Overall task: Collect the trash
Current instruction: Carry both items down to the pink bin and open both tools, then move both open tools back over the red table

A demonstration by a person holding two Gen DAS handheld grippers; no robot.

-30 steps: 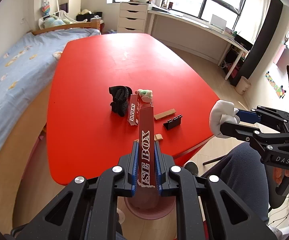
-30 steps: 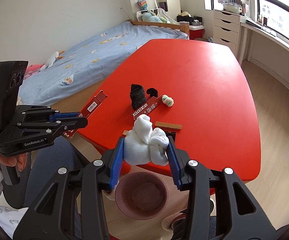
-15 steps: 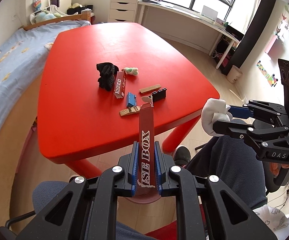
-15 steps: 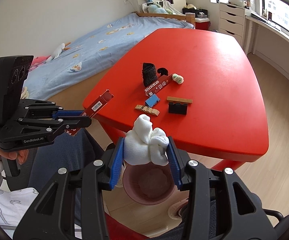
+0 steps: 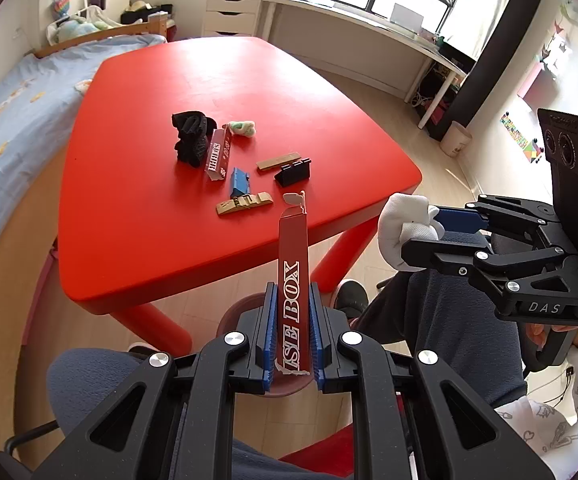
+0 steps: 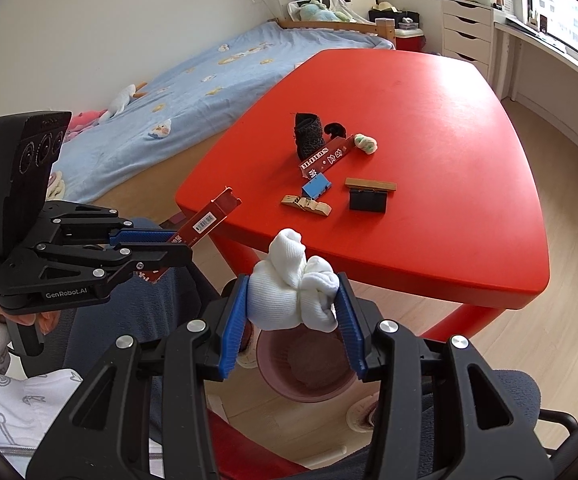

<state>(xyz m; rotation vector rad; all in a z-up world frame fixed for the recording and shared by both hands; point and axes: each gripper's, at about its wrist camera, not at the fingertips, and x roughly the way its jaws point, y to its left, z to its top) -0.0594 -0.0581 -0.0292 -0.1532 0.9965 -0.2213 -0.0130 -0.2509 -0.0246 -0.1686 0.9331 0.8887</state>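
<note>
The left gripper is clamping hard on a long red carton strip, its pads pressing flat against both faces, and the strip is sticking out ahead of the fingers with its torn end toward the red table. The right gripper is gripping a balled white sock, the blue pads pressing into its two sides. Taking the pink bin on the floor as the landmark: it is sitting just off the near edge of the table, and the sock is hanging directly above its mouth in the right wrist view, while in the left wrist view only a sliver of the bin's rim is showing beneath the carton strip. The step in hand looks like dropping both pieces into the bin. To do it well, the person should be keeping each load centred over the opening before letting go; the sock is soft and should fall straight, but the strip is long and light, so tipping it nose-down into the bin before releasing would likely stop it catching on the rim or fluttering onto the floor. Beyond the bin, on the table, more clutter is waiting: a black sock, a second red carton piece, a greenish wad, a blue clip, a black binder clip and wooden pieces.
</note>
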